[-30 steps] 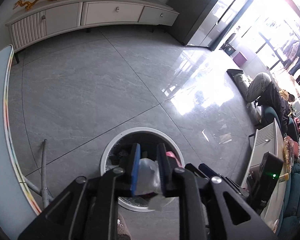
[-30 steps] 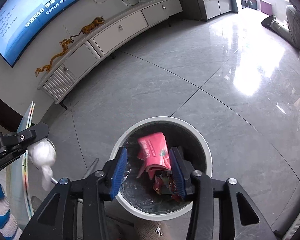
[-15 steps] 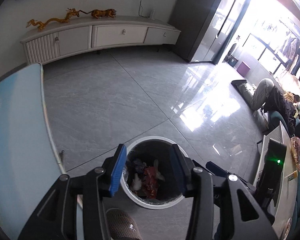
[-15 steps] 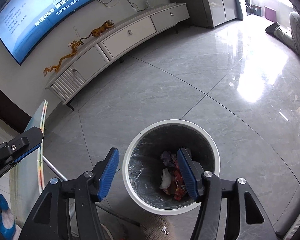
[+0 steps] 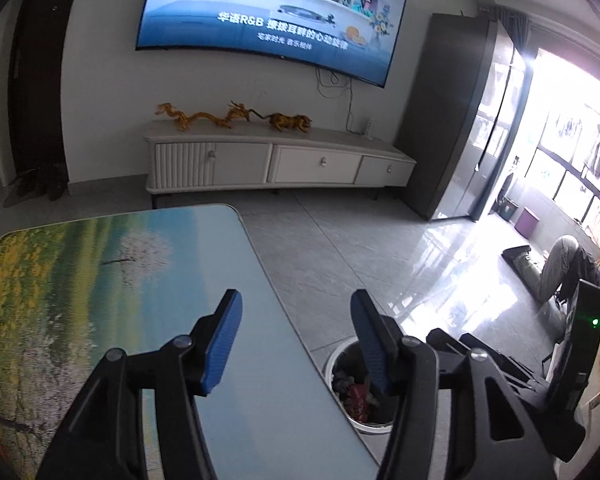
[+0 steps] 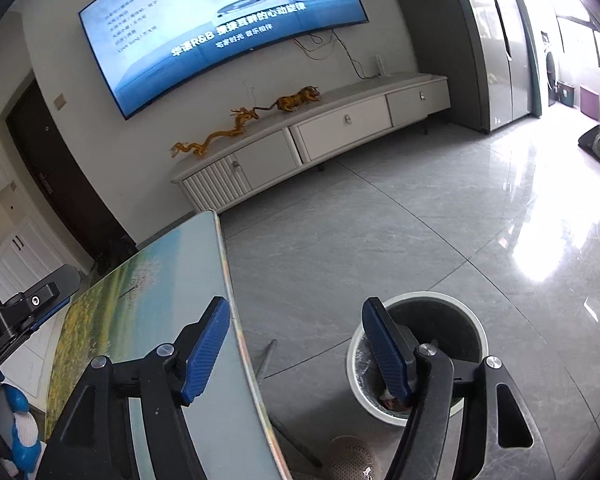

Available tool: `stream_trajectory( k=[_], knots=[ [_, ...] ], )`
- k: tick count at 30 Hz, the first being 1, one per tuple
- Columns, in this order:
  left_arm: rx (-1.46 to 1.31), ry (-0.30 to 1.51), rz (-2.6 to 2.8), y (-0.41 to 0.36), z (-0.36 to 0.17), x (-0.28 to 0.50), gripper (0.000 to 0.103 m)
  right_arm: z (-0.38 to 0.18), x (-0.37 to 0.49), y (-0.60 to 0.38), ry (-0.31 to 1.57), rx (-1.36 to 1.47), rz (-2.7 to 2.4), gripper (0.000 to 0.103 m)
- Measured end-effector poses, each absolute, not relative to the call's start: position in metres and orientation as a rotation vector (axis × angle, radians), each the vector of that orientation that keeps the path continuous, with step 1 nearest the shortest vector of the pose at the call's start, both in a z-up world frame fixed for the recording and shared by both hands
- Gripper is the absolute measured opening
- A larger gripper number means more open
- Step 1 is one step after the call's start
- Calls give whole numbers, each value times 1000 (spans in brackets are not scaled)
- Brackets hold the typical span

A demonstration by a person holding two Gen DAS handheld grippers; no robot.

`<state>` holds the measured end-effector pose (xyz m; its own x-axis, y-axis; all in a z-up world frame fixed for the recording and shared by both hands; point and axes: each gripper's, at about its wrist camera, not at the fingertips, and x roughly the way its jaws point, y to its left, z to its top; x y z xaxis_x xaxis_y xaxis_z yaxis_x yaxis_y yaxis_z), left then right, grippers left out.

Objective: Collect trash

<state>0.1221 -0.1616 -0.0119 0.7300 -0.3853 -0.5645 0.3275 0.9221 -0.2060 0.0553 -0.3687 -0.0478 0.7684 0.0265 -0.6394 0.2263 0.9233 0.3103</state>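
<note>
On the floor just beside the table's long edge: one round white bin (image 6: 414, 354), dark liner inside, holding crumpled wrappers (image 5: 354, 394), red and pale, low in the bottom; this is where the collected trash sits. Table (image 5: 112, 280): rounded corners, printed landscape top in blue, green and yellow; the part in view carries no loose litter. Left tongs (image 5: 296, 344): blue ribbed pads spread wide, released, nothing between them, raised over the table's edge with the bin partly behind the right-hand pad. Right tongs (image 6: 296, 350): likewise released and empty, spread across the table edge and the bin's rim, one pad overlapping the bin mouth. A slipper toe (image 6: 350, 458) shows at the bottom of the right view, near the bin's base. Background items: wall television (image 5: 268, 20), switched on; low white cabinet (image 5: 276, 164) beneath it, bearing a gold dragon ornament (image 5: 204, 116) and a gold tiger ornament (image 5: 290, 121); grey tiled floor (image 6: 380, 240) with strong window glare. Step in hand, by judgement: the drop into the bin appears done, both tools being empty and lifted toward the room, so the search for the next piece is under way. Next move calls for finding remaining litter, none of which is visible here, then lowering one open tool around it and closing before carrying it to the bin.
</note>
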Motion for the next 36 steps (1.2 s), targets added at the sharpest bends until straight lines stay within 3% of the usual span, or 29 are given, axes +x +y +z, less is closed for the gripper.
stream_trajectory(
  k=[8, 10, 15, 29, 36],
  knots=[
    [-137, 541, -285, -87, 5, 92, 58, -17, 43, -306, 630, 292, -63, 77],
    [-142, 523, -256, -73, 6, 83, 65, -13, 39, -293, 616, 273, -64, 80],
    [-130, 497, -181, -46, -3, 70, 68, -11, 33, -272, 593, 238, -87, 83],
    [-86, 496, -95, -40, -22, 64, 69, -17, 32, -237, 558, 150, -157, 99],
    [-69, 478, -81, -42, -25, 67, 78, -25, 37, -237, 562, 138, -186, 99]
  ],
)
